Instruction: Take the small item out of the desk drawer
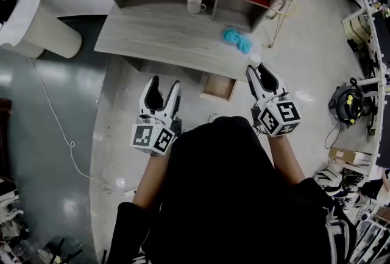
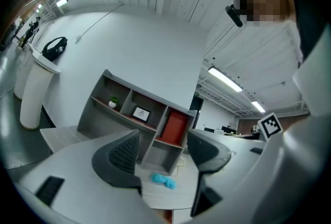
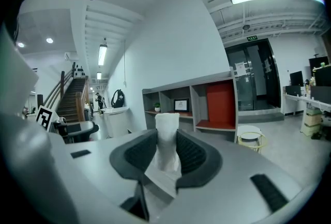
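Right hand-held gripper (image 3: pixel 167 136) near-level, tight on item (image 3: pixel 167 120)

Small white item (image 3: pixel 167 123), upright, pinched between the right gripper (image 3: pixel 166 140) pads, top protruding at 12 o'clock, wooden drawer (image 1: pixel 218 87) pulled open at the counter (image 1: pixel 164 37) 6 o'clock edge.

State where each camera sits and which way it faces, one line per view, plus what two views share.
Head view: on the person's head, looking steeply down at the desk, open drawer, both arms, left claw and right claw.
Left gripper view: on the left claw, looking along its parted jaws to the shelf unit.
Right gripper view: on the right claw, looking along jaws clamped on a white item.
Shared: head and left gripper views both show the blue item.
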{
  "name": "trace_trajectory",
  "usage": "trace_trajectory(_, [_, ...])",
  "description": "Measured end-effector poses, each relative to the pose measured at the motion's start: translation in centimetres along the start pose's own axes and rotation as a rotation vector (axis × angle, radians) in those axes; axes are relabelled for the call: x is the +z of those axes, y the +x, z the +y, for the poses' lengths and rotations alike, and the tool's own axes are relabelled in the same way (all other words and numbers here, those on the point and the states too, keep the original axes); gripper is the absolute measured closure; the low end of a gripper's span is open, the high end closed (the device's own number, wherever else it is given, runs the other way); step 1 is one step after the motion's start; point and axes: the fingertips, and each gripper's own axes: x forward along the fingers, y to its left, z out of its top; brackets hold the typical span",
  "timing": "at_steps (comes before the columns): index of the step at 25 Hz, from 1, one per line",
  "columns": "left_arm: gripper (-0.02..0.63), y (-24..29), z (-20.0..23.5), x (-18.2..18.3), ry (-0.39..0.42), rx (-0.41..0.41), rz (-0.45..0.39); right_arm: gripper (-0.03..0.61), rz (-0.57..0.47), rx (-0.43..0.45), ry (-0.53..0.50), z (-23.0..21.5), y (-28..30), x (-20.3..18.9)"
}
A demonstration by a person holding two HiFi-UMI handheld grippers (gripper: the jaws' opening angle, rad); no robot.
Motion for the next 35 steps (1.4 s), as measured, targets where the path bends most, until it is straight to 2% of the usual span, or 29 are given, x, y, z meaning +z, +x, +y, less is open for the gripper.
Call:
trace_trajectory(6, [0.355, 0.9, -1.5, -0.4, 0.014, -0.015, 0.009, 0.462, -0.008, -0.017, 0.007, -1.3, -1.0, 0.2])
trace_trajectory(8, [0.405, 0.9, -1.6, -0.7, 0.029, -0.002, 0.024, 0.462, -0.008, -0.018, 0.003, -1.6, -1.3, 0.2])
trace_trajectory(10, [0.501, 1.0, -1.7, -1.0, 0.036, 0.007, 0.036, 0.462, -0.005, -0.02, -0.002, -1.9, -1.3, 0.2])
trace_trajectory(15, [0.589, 1.0, -2.5, -2.0, 0.037, 0.014, 0.055, 0.462, 0.012, -0.023, -0.016, -2.5, -1.7, -0.4])
trace_trajectory(19, [0.595, 1.0, -3.0, -2.5, 0.047, 0.0, 0.061, 0.462, 0.018, -0.03, -0.056, -2.6, -1.8, -1.0])
trace_trajectory(23, [0.595, 0.6, -2.7, -2.7, 0.048, 0.009, 0.073, 0.463, 0.021, -0.024, -0.032, -2.4, -1.6, -1.3])
trace_trajectory(35, [0.597, 0.4, -1.1, -2.8, 0.052, 0.047, 0.094, 0.468, 0.019, 0.003, -0.049, -1.6, -0.1, -1.3])
